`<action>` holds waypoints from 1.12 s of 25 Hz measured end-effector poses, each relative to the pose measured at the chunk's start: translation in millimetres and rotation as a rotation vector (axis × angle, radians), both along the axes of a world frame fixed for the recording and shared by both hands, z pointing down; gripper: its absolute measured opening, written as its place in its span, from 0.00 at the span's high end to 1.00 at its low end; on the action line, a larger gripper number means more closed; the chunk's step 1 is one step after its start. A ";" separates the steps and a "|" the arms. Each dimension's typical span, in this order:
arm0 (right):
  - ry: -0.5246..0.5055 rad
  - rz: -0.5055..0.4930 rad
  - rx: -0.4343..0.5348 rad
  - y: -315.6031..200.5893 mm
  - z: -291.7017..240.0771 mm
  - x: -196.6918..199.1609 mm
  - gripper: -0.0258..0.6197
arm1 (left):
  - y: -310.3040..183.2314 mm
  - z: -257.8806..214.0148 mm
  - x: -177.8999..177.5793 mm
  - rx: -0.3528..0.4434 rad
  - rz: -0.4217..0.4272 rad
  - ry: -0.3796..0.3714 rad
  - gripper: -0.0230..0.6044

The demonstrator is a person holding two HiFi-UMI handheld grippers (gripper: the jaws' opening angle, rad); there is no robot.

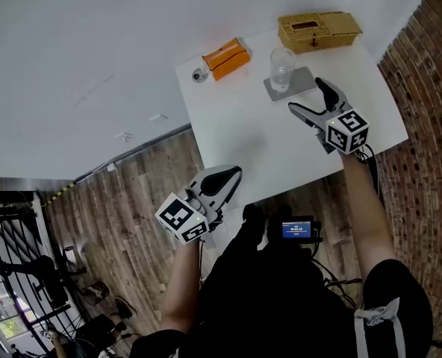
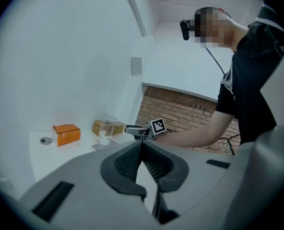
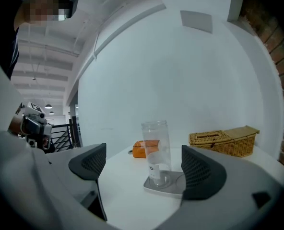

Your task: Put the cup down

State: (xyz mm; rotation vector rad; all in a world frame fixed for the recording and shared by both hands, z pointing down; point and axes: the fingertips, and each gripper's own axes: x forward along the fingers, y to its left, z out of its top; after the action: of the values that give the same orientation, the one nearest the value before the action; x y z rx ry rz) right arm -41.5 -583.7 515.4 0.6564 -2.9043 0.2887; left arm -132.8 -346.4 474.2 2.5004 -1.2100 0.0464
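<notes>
Cup (image 3: 156, 147) reads to me as clear and glossy, glass or plastic, can't tell which; small paper-like label low on it. Tray (image 3: 173, 185) under it: grey, matt, smooth. Table (image 1: 266, 140): white, smooth, low sheen. Basket (image 1: 318, 30): woven wicker, rough. Box (image 1: 226, 58): orange, slight gloss. Floor (image 1: 139, 185): wood planks, visible grain. Wall (image 1: 422, 58): rough red brick. Right gripper (image 1: 307, 95) and left gripper (image 1: 234, 174) shells: smooth light-grey plastic. Pads (image 3: 199, 171): dark, matt, ribbed, rubber-looking.
</notes>
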 end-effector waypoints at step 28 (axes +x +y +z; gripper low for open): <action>-0.031 0.088 -0.051 178.8 -61.4 73.9 0.57 | 2.7 -24.5 61.3 0.109 0.236 -0.005 0.95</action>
State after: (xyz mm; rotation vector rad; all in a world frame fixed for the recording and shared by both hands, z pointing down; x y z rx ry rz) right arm 32.4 -404.9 454.0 0.7794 -2.8915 0.3857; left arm -71.5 -343.7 449.7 2.7281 -0.9363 0.0473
